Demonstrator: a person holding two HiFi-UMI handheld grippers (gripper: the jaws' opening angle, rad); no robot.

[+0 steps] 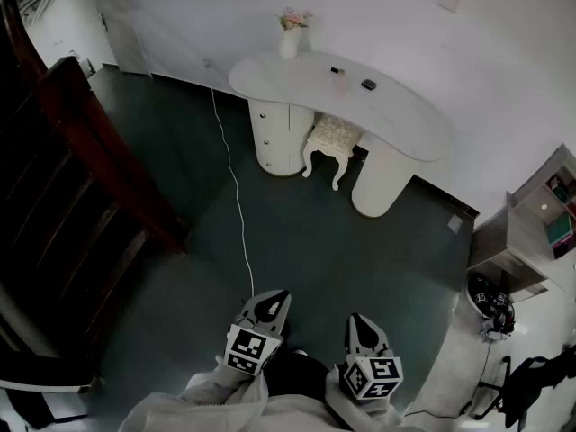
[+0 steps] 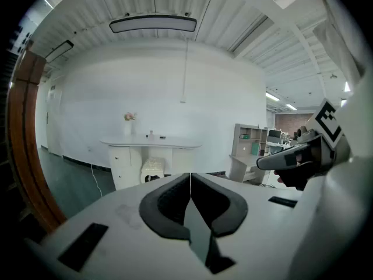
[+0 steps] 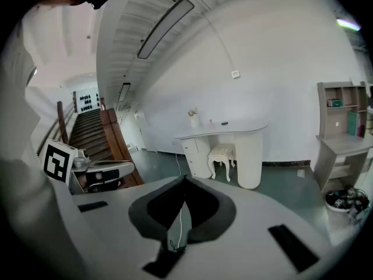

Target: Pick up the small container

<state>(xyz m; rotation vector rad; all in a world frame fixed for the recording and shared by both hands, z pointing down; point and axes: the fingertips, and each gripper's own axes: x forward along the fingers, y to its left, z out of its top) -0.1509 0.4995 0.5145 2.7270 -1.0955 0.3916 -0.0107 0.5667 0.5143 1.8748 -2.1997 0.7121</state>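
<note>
Jaws pressed together and empty on left hand-held gripper (image 2: 190, 177), same on right hand-held gripper (image 3: 185, 180)

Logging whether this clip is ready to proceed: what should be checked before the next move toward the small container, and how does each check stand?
1. Left gripper empty: ok, fingers together on nothing.
2. Right gripper empty: ok, shut on nothing too.
3. Fingers opened for a grasp: not ok, both shut.
4. Target picked out: cannot tell; the small items on the desk are too small to tell apart.
5. Desk within reach: not ok, it stands well across the floor.
6. Way to the desk: probably ok, but a white cable runs along the floor.
</note>
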